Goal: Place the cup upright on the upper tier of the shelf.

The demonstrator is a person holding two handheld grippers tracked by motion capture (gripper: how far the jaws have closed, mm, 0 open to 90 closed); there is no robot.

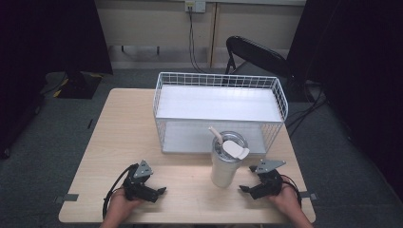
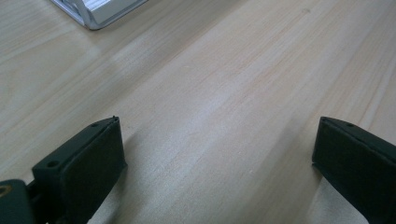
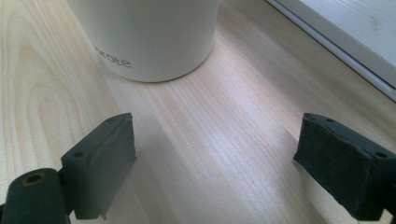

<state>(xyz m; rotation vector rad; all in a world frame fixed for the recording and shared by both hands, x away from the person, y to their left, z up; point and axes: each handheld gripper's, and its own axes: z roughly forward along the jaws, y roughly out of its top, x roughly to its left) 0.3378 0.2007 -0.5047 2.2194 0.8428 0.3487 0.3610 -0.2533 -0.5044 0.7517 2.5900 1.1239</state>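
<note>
High view puts the cup (image 1: 225, 166) upright near the front edge of the table (image 1: 119, 137), just in front of the wire basket (image 1: 219, 107), with a straw and a flip lid on top. Your right gripper (image 1: 251, 189) rests on the wood just beside it, jaws spread wide and empty, pointing toward the cup's lower wall. Your left gripper (image 1: 159, 192) lies well apart on the other side, also wide and empty. So the right hand is clearly the nearer one. Right gripper view shows the cup's white base (image 3: 149, 37) ahead and left of centre, not yet between the jaws. The cup's long axis stands vertical; whether the lid is snapped shut is hard to tell.
</note>
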